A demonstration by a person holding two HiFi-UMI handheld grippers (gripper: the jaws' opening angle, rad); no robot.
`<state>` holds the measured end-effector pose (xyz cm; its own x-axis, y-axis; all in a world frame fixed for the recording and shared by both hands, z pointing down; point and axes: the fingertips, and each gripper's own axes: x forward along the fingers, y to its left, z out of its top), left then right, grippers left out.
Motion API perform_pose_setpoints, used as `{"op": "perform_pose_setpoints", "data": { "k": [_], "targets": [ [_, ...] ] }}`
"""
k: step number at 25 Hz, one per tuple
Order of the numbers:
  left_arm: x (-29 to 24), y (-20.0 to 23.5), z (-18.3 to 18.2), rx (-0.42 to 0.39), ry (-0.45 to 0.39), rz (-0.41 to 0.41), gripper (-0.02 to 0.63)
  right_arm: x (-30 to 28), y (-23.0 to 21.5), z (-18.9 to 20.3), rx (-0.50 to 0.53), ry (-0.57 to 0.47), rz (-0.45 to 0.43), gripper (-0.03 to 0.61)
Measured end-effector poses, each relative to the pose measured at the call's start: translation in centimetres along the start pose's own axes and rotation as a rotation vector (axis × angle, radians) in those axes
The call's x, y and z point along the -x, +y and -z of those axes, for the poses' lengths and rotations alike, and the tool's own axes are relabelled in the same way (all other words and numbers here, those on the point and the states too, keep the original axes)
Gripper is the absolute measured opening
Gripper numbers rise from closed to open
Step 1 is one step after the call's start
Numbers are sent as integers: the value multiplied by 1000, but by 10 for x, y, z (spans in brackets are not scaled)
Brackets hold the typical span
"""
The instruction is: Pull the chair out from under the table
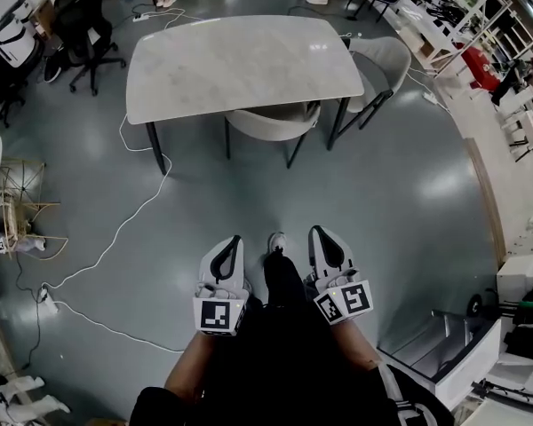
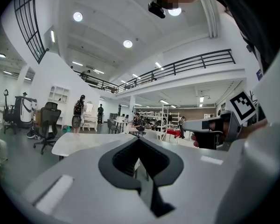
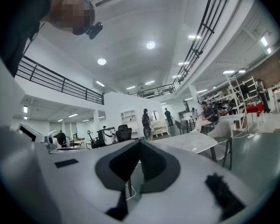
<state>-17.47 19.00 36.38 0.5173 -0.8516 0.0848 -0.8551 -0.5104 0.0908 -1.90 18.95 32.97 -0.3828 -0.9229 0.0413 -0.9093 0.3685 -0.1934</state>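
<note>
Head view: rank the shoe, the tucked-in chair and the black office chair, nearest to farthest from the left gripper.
1. Shoe, just right of the left gripper.
2. Tucked-in chair, ahead under the table.
3. Black office chair, far left.

One overhead, two level; table [image 1: 240,65] shared

Grey chair [image 1: 274,121] tucked under white marble table [image 1: 240,60].

A glossy grey floor [image 1: 409,193] carries a white cable [image 1: 115,230] along its left side. A black office chair [image 1: 82,20] stands far left, white shelves [image 1: 440,25] far right. Round ceiling lights [image 2: 127,44] shine above a black-railed balcony [image 2: 191,63].
</note>
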Motion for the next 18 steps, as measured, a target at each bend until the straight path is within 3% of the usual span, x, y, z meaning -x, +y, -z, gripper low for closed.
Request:
{"op": "perform_pose_setpoints", "data": {
  "k": [11,18],
  "targets": [
    [-122,7,0,-14,60,-52,8,-79,-88,-4,-22,26,-53,17],
    [-209,-12,0,-57,106,-46,9,-137,-153,-12,-19,42,-128,17]
  ]
}}
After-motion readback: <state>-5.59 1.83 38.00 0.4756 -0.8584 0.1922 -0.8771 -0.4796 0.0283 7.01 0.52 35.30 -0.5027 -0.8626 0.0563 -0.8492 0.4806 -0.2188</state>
